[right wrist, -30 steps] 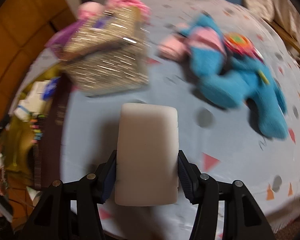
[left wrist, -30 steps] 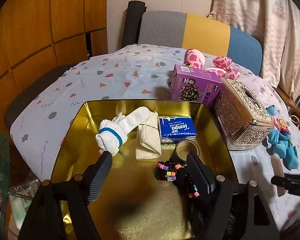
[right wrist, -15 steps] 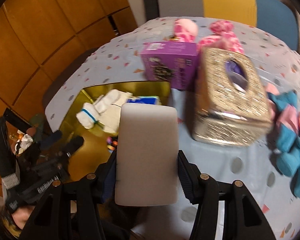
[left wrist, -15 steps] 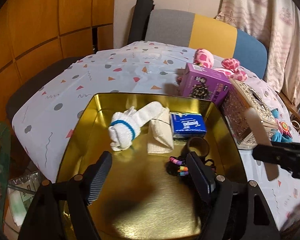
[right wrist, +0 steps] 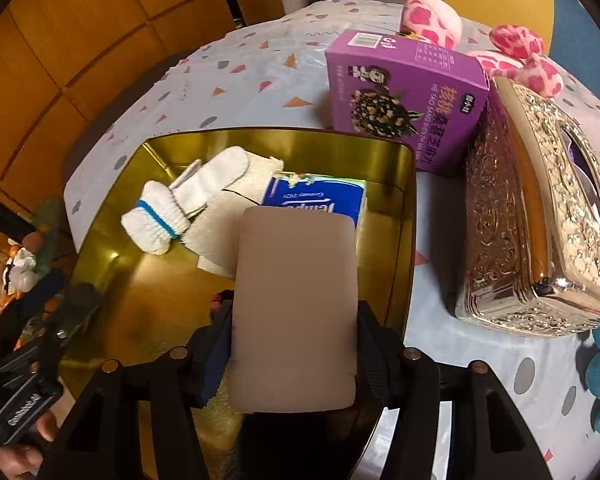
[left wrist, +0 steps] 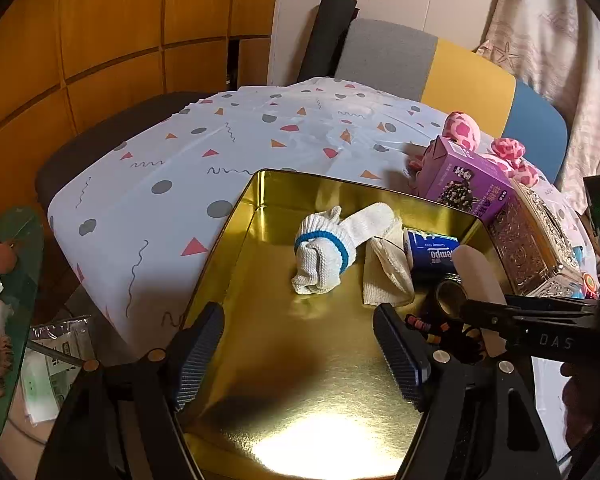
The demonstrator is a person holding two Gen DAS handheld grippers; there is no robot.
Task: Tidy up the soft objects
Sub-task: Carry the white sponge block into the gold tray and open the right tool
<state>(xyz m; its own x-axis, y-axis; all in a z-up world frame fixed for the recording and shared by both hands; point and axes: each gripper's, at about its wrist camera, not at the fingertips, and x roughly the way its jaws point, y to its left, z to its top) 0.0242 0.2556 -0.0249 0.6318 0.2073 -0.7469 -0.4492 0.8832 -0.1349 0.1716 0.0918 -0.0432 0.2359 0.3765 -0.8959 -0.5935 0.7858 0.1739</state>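
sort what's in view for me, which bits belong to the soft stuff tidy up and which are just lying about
Job: sponge block between the opening right gripper; gold tin; rolled socks; cloth; tissue pack.
Lying about: purple box, silver tissue box.

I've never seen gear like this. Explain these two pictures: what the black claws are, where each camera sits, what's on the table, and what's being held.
No robot here: a person holds a two-finger clamp in each hand, each with a camera looking along its fingers. The left gripper is open and holds nothing, above a gold tin tray. The right gripper has a pale foam block between its fingers, which are just opening, over the same tray. In the tray lie a rolled white sock, a folded cloth, a blue tissue pack and hair ties. On the tablecloth stand a purple box and a silver tissue box.
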